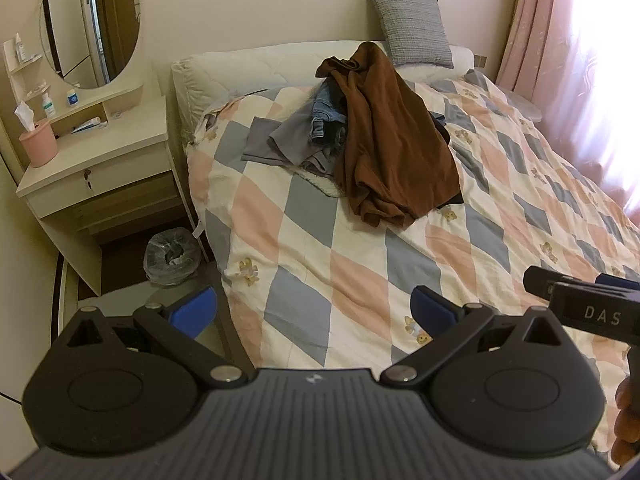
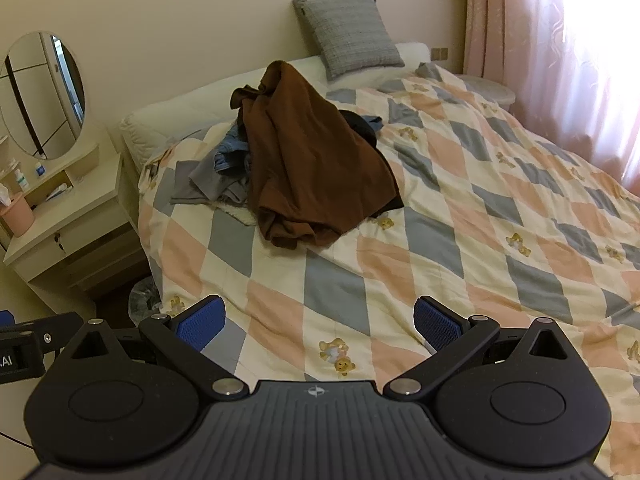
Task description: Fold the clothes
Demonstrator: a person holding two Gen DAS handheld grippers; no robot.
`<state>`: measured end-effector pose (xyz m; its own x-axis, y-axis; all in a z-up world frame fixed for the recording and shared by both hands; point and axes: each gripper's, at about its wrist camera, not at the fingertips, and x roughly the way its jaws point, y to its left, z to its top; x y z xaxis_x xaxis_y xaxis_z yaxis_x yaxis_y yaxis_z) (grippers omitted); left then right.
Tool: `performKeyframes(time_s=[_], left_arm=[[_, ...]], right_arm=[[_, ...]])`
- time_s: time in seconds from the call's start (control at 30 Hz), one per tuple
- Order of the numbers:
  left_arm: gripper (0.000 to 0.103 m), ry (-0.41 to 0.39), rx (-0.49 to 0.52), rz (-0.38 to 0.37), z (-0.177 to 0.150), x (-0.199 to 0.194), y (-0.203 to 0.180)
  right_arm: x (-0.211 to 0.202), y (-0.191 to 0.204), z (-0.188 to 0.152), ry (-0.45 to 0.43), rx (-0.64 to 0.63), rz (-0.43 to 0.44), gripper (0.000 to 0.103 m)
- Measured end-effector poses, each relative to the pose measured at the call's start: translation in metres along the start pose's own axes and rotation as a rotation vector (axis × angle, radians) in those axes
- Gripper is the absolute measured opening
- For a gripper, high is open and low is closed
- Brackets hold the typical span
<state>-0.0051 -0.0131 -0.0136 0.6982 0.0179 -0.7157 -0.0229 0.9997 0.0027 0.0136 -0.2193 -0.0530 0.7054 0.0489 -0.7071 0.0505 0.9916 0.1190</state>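
I hold the left gripper and right gripper spread, empty, well short of the clothes heap — brown garment topmost, none folded.

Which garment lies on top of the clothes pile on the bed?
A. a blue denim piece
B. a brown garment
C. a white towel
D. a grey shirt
B: the large brown fabric garment drapes over the heap, with the blue denim piece and grey cloth poking out beneath it on the checked quilt.
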Motion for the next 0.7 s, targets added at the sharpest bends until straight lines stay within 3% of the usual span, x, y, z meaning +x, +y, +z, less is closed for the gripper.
performKeyframes(time_s=[0.43, 0.7], left_arm=[[0.102, -0.019, -0.005, 0.025, 0.004, -0.002, 0.009], [0.102, -0.015, -0.009, -0.001, 0.014, 0.01, 0.013]], right_arm=[[-0.001, 0.001, 0.002, -0.006, 0.0, 0.017, 0.103], [0.005, 0.002, 0.008, -0.004, 0.005, 0.012, 0.103]])
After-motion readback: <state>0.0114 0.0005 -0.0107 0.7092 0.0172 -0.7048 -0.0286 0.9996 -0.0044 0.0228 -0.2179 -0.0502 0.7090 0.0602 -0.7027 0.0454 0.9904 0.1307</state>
